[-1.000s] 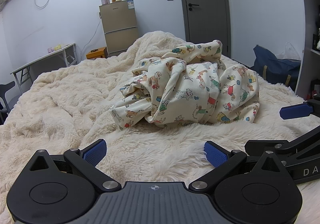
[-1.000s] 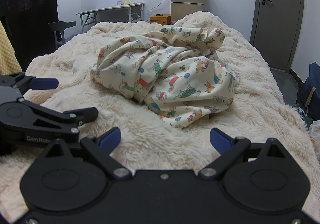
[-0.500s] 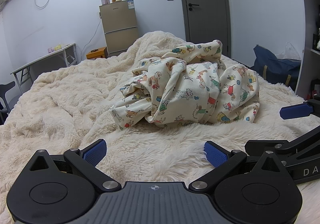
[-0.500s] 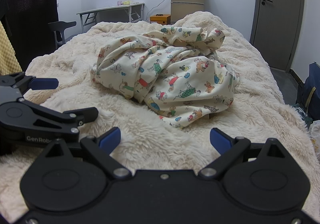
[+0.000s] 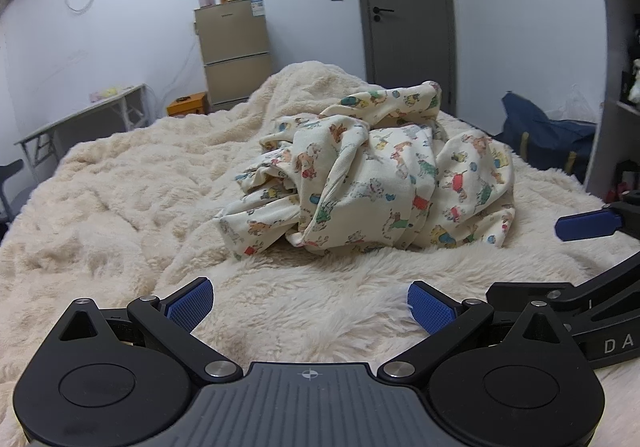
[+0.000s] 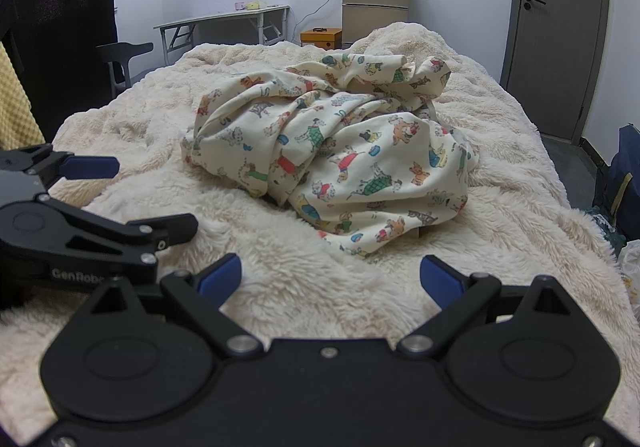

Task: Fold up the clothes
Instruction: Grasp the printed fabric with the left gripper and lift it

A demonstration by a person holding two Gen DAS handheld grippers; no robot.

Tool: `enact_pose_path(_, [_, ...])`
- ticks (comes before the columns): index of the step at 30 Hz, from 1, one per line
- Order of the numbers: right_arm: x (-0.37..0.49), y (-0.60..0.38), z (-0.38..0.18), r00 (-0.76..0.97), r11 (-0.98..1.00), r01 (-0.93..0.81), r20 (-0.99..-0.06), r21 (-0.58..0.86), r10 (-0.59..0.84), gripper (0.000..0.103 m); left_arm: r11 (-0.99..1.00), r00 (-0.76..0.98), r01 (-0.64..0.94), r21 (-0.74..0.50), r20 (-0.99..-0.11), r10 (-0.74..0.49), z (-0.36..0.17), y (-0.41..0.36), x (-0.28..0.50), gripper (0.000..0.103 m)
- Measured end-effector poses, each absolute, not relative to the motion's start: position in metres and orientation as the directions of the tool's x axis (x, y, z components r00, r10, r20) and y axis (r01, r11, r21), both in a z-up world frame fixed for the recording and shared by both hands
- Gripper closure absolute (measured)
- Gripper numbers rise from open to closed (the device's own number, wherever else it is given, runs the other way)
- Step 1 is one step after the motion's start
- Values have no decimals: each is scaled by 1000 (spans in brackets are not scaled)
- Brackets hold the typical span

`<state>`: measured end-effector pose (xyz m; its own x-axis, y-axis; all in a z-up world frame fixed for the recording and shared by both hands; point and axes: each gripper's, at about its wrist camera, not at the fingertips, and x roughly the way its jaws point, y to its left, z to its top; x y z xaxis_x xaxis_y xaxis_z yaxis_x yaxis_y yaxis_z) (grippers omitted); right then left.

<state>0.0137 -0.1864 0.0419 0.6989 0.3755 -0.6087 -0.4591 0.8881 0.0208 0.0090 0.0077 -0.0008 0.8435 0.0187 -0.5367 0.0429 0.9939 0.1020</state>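
A cream garment with a colourful animal print lies crumpled in a heap on the fluffy cream bed cover; it also shows in the right wrist view. My left gripper is open and empty, low over the cover, a short way in front of the heap. My right gripper is open and empty, also short of the heap. Each gripper shows at the edge of the other's view: the right one and the left one.
The bed cover drops off at the right towards a dark blue bag and a grey door. A fridge, an orange box, a folding table and a chair stand beyond the bed.
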Motion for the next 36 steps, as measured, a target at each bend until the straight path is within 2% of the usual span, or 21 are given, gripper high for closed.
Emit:
enact_pose_path(4, [22,-191,55,726,885,-465,-573,-2,380,7,994,834,102,47,-548,-59,7,25,21,0])
enact_pose_path(6, [30,-194,68,755,875,-483,-527,-44,390,7,994,839,107,18,-538,-80,11,37,29,0])
enact_pose_path(9, [41,-191,80,769,844,-523,-493,-118,407,7,994,871,112,12,-483,-92,15,49,34,0])
enact_pose_path(11, [56,-188,89,748,809,-571,-495,-138,443,7,995,897,94,-29,-431,-97,18,59,36,0])
enact_pose_path(15, [92,-180,108,687,754,-641,-546,-144,480,7,985,892,165,-56,-416,-174,41,68,56,0])
enact_pose_path(17, [110,-173,118,655,740,-661,-576,-123,489,7,977,888,201,-64,-410,-210,52,73,68,0])
enact_pose_path(21, [147,-161,129,636,765,-642,-593,-51,494,7,982,868,141,-127,-460,-184,60,79,108,0])
enact_pose_path(24, [155,-169,116,644,810,-585,-581,44,497,7,934,814,218,-284,-474,-334,42,80,120,6])
enact_pose_path(26, [149,-182,107,657,826,-555,-555,101,510,7,906,791,257,-336,-466,-398,31,76,122,10])
enact_pose_path(27, [144,-190,103,663,832,-540,-547,122,511,7,901,786,272,-338,-462,-411,27,72,122,16])
enact_pose_path(29, [135,-204,97,669,838,-525,-538,147,513,7,925,804,283,-254,-463,-373,23,56,123,31])
enact_pose_path(31, [128,-218,92,678,846,-512,-535,146,503,7,945,828,278,-172,-455,-327,21,42,122,64])
enact_pose_path(32, [127,-227,89,687,854,-500,-534,146,493,7,944,833,291,-154,-444,-330,20,39,119,70])
enact_pose_path(33, [128,-235,87,694,861,-486,-532,152,485,7,943,839,304,-138,-430,-333,20,36,115,86])
enact_pose_path(34, [129,-243,85,700,868,-471,-531,157,477,7,941,849,316,-124,-405,-339,19,34,109,95])
enact_pose_path(36, [131,-257,82,710,878,-446,-530,171,464,7,932,861,341,-121,-357,-361,20,38,95,97])
